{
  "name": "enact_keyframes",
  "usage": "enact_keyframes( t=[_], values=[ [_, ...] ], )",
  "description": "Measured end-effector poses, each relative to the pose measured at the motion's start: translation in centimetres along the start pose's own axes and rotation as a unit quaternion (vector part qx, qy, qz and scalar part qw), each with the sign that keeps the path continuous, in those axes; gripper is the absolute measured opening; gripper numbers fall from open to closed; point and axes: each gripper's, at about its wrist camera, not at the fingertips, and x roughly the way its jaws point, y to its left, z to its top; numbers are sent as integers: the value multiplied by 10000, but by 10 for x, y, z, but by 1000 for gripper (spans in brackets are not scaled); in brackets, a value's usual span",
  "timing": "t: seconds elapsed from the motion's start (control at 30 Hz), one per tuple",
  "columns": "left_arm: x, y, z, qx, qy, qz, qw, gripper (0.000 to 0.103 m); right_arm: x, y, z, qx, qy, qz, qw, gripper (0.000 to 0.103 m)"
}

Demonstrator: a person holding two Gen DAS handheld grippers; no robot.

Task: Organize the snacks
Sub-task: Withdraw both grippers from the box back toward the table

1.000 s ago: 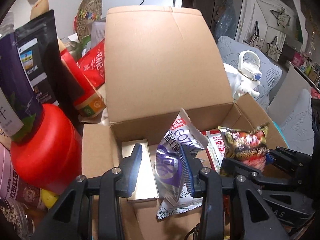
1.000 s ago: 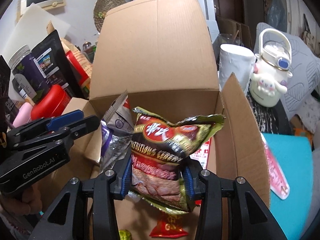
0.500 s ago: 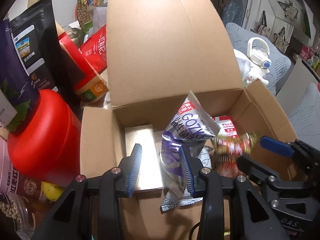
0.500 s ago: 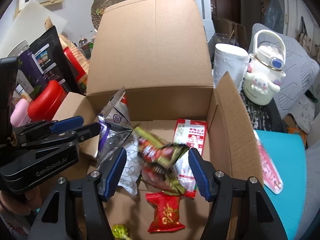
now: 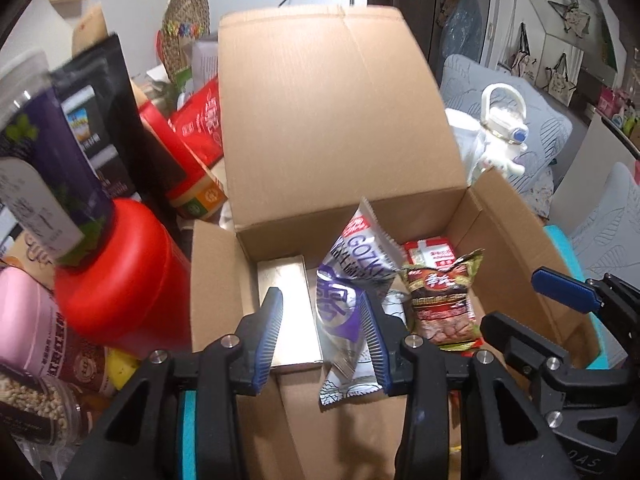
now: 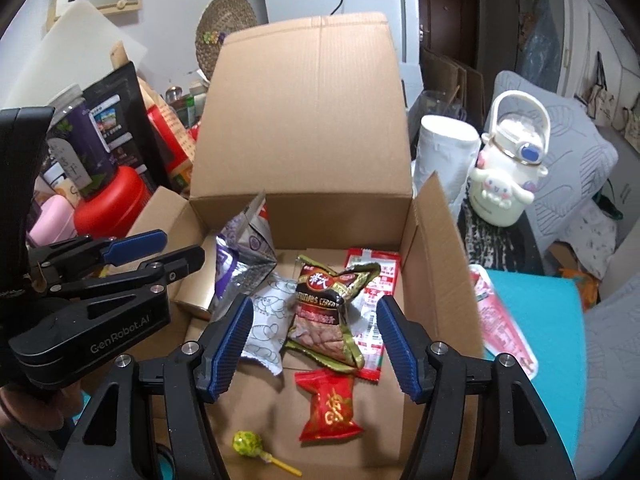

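Note:
An open cardboard box (image 6: 432, 248) holds snacks. My right gripper (image 6: 316, 344) is open and empty above the box; the brown-green snack bag (image 6: 326, 312) lies on the box floor below it, also seen in the left wrist view (image 5: 442, 300). My left gripper (image 5: 322, 338) is open above the box's left side; a silver-purple packet (image 5: 346, 300) stands against its right finger, ungripped. That packet shows in the right wrist view (image 6: 242, 264). A gold box (image 5: 286, 308), red-white sachets (image 6: 376, 280), a red candy packet (image 6: 330, 408) and a green lollipop (image 6: 248, 442) also lie inside.
Left of the box stand a red-lidded jar (image 5: 116, 276), a dark purple jar (image 5: 44, 168), black pouches (image 5: 104, 120) and red packs (image 5: 200, 120). To the right are a white cartoon bottle (image 6: 506, 176), a white cup (image 6: 444, 156) and a teal mat (image 6: 536, 344) with a pink packet.
My right gripper opened and dropped the brown-green snack bag, which now lies on the box floor. The left gripper stayed open beside the silver-purple packet.

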Motion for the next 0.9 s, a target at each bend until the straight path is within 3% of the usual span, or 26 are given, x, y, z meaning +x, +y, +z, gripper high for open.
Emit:
enact_keyframes(
  t=[0.5, 0.9],
  values=[
    [-99, -6, 9, 115, -893, 109, 9959, 40, -86, 19, 5, -235, -833, -185, 9961, 64],
    [-164, -5, -7, 139, -1424, 207, 9895, 41, -155, 31, -8, -220, -1483, -363, 9880, 69]
  ],
)
